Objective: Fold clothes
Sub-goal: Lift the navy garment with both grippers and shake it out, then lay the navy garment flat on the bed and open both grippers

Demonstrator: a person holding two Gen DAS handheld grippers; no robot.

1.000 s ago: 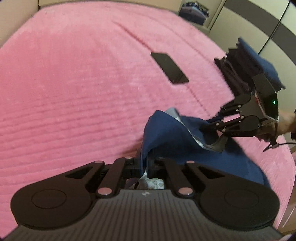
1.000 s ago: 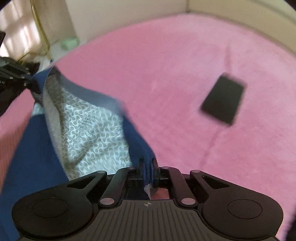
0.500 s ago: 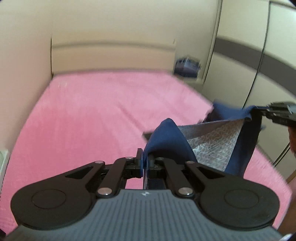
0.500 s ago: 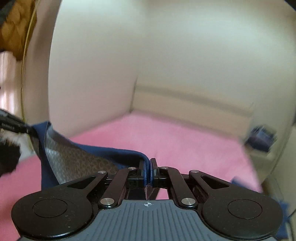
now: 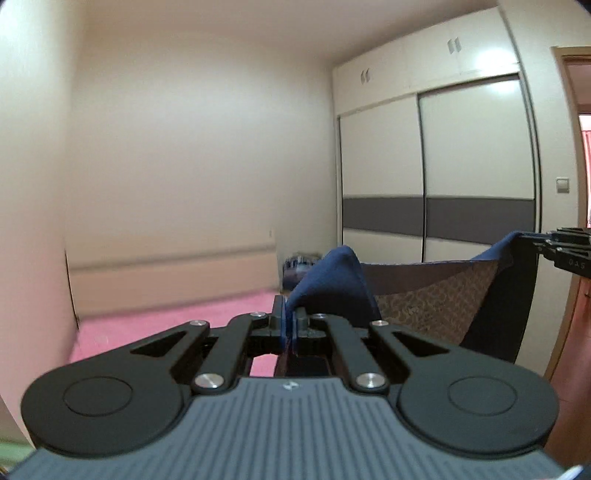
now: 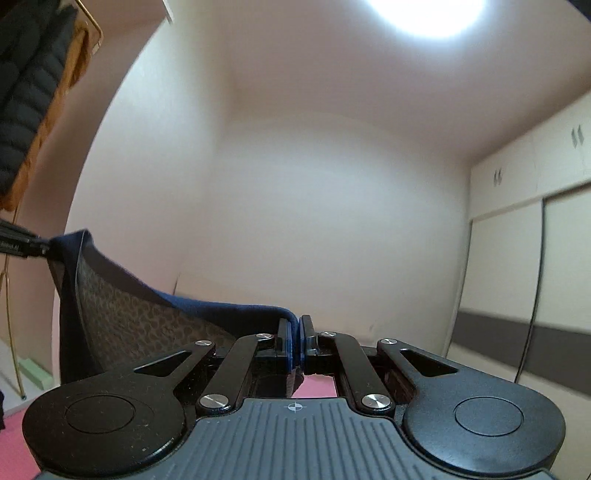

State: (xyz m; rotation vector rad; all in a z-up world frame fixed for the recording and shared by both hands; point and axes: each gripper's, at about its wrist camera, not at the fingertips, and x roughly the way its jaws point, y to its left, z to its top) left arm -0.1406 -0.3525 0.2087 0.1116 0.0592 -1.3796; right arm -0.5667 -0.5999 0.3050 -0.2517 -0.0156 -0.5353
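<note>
Left wrist view, navy garment [image 5: 332,280] with patterned lining stretched aloft, left hand-held gripper [image 5: 289,325] and right hand-held gripper [image 5: 532,240] clamping its corners

The right gripper [image 6: 295,341] was clamped on a corner of the navy garment [image 6: 177,310]. The cloth hung in a sagging line toward the left, and its patterned lining faced the camera. At the far left edge, the left gripper [image 6: 40,246] pinched the other corner. Behind were a cream wall [image 6: 295,206], a sliding wardrobe [image 6: 535,280], a bright ceiling light [image 6: 424,14] and hanging jackets [image 6: 29,74]. Pink bedding [image 6: 317,390] showed below.
</note>
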